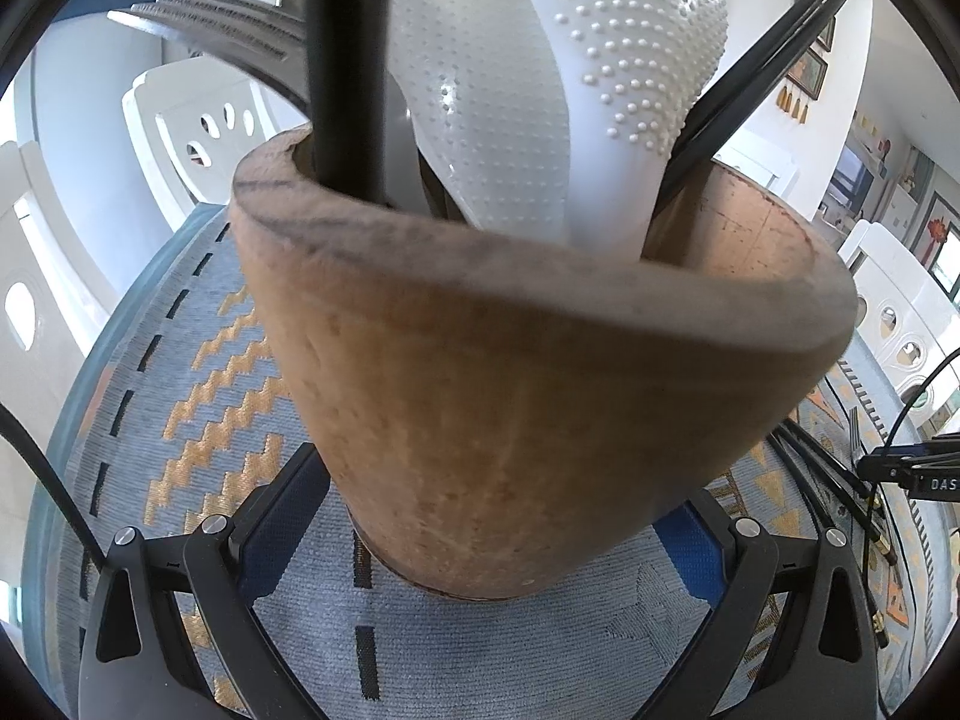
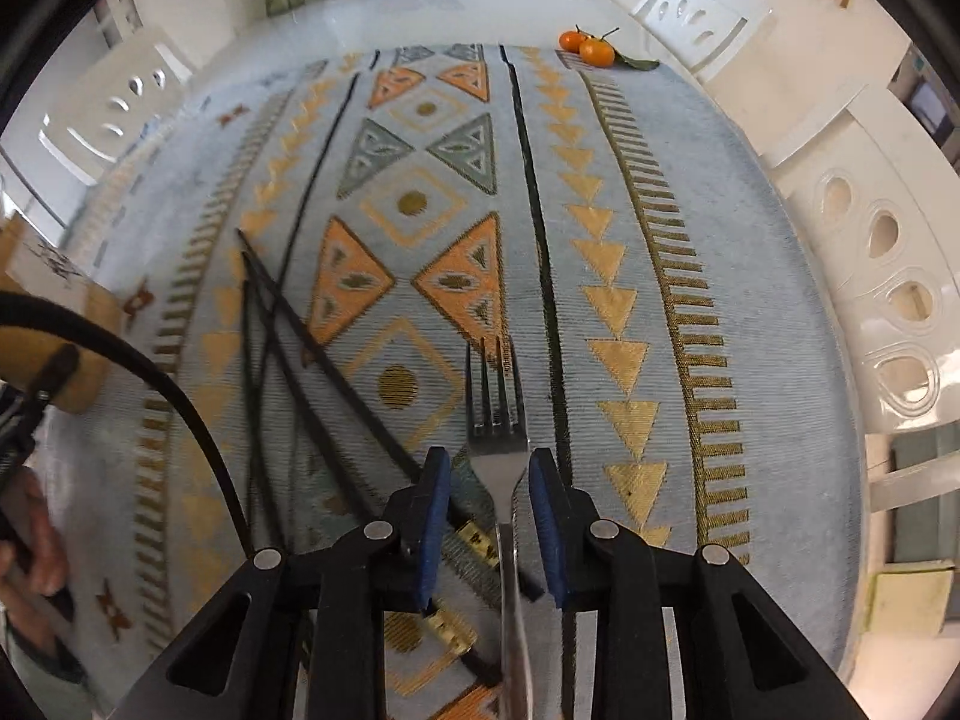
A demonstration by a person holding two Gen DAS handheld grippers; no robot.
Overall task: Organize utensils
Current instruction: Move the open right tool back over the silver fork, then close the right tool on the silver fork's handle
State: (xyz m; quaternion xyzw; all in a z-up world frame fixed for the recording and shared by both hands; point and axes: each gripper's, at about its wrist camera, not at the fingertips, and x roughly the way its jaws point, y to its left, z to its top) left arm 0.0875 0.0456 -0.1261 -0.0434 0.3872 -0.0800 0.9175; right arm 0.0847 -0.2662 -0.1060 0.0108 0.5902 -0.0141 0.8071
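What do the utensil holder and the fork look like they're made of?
Utensil holder: probably cork or unglazed wood; matte tan, speckled, with a thick dull rim. Fork: metal, likely stainless steel; bright, mirror-like sheen along tines and handle.

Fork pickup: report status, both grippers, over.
Left gripper clamped on wooden utensil holder. Right gripper open, straddling fork neck, pads clear. Black chopsticks lie beside fork, left.
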